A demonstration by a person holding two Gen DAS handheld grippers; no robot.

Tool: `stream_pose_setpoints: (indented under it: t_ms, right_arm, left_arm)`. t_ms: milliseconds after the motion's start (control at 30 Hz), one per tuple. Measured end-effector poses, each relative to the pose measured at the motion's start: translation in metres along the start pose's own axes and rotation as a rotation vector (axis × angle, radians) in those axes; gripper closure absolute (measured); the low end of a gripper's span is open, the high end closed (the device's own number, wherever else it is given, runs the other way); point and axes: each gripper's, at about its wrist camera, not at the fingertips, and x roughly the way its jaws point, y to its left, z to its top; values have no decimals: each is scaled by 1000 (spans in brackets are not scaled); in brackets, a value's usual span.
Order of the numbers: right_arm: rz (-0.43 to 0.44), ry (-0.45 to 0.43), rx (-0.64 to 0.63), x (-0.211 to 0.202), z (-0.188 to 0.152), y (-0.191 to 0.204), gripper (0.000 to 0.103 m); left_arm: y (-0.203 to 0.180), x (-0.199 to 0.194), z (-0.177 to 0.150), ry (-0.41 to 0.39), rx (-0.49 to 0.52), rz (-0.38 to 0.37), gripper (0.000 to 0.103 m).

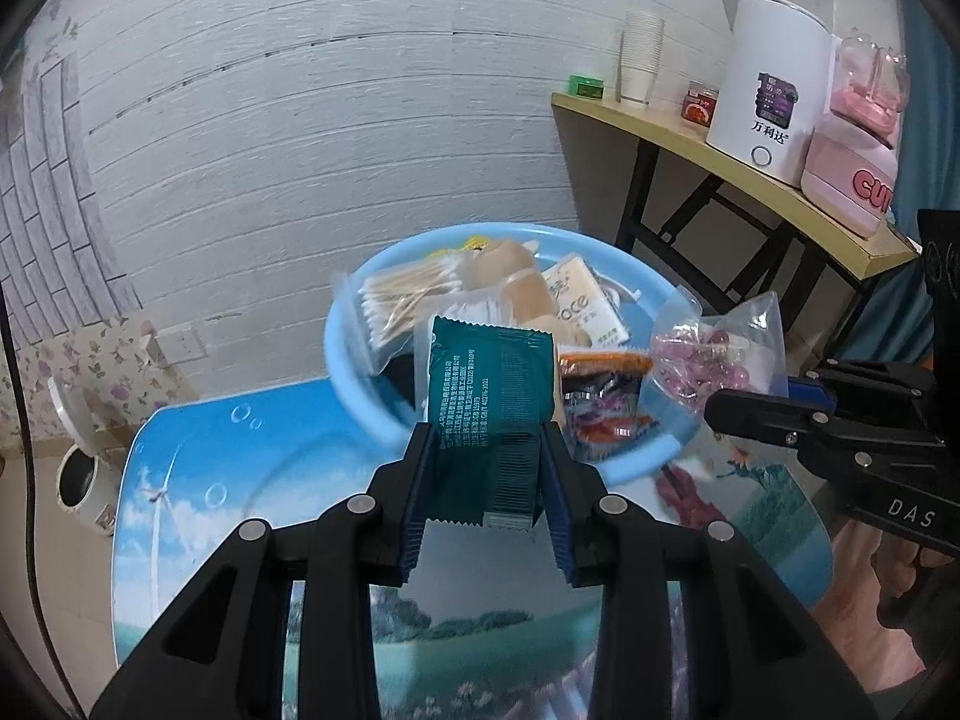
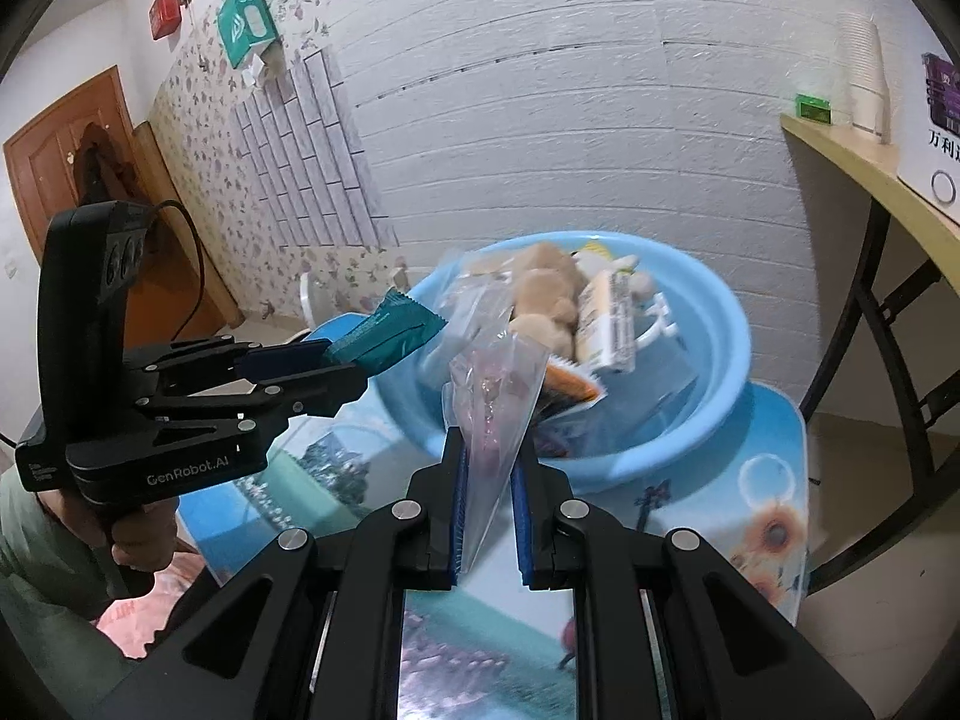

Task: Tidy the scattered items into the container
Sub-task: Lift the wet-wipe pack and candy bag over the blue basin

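A light blue plastic basin (image 1: 345,354) (image 2: 720,372) stands on the small picture-printed table and holds cotton swabs (image 1: 408,300), bread rolls (image 2: 543,294), a tissue pack (image 1: 585,300) and snack packets. My left gripper (image 1: 486,450) is shut on a teal sachet (image 1: 489,384), held upright at the basin's near rim; it also shows in the right wrist view (image 2: 390,330). My right gripper (image 2: 489,468) is shut on a clear bag of pink beads (image 2: 495,408) (image 1: 714,354) at the basin's near edge.
The table top (image 1: 198,468) (image 2: 774,516) extends left and toward me. A wooden side table (image 1: 720,162) at the right carries a white kettle (image 1: 771,84), paper cups (image 1: 642,57) and a pink appliance (image 1: 852,174). A white brick wall stands behind.
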Motion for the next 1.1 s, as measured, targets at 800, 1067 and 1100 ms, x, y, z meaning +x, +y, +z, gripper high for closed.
stream_pose_setpoints:
  t_ms: [800, 1067, 1100]
  right_arm:
    - [-54, -6, 12, 31, 34, -33, 90]
    - [-69, 20, 31, 46, 32, -42, 90]
    - [-73, 27, 37, 49, 31, -45, 90]
  left_arm:
    - [-1, 58, 47, -7, 40, -16, 69]
    - [0, 72, 48, 1, 42, -3, 67]
    - [0, 74, 48, 2, 41, -2, 66]
